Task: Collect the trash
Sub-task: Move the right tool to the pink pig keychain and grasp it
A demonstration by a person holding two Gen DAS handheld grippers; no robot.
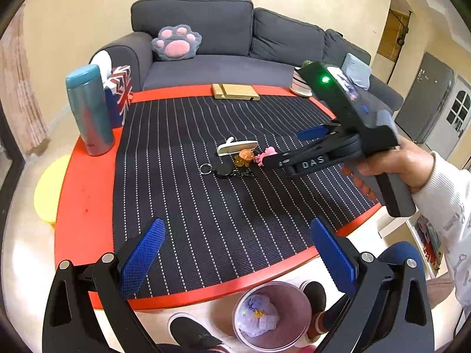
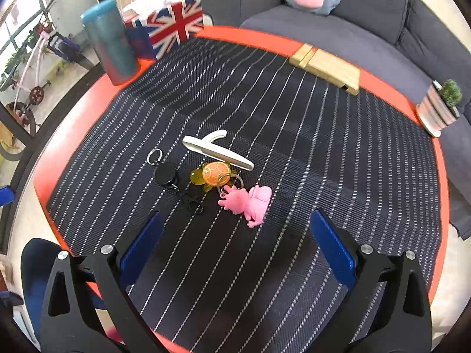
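A small heap lies mid-mat: a white plastic clip [image 2: 216,150], an orange turtle keychain [image 2: 215,175], a pink pig keychain [image 2: 250,203] and a black reel with a ring [image 2: 166,173]. The heap also shows in the left wrist view [image 1: 235,156]. My right gripper [image 2: 235,244] is open and empty, just short of the pink pig; it also shows in the left wrist view [image 1: 290,147]. My left gripper [image 1: 235,256] is open and empty over the table's near edge. A pink bin [image 1: 272,313] with crumpled trash stands on the floor below it.
A red round table [image 1: 85,194] carries a striped dark mat [image 1: 206,206]. A teal tumbler [image 1: 88,108], a Union Jack tissue box [image 1: 119,94], a wooden stand [image 1: 235,91] and a potted plant [image 2: 441,103] stand around the rim. A grey sofa [image 1: 223,44] is behind.
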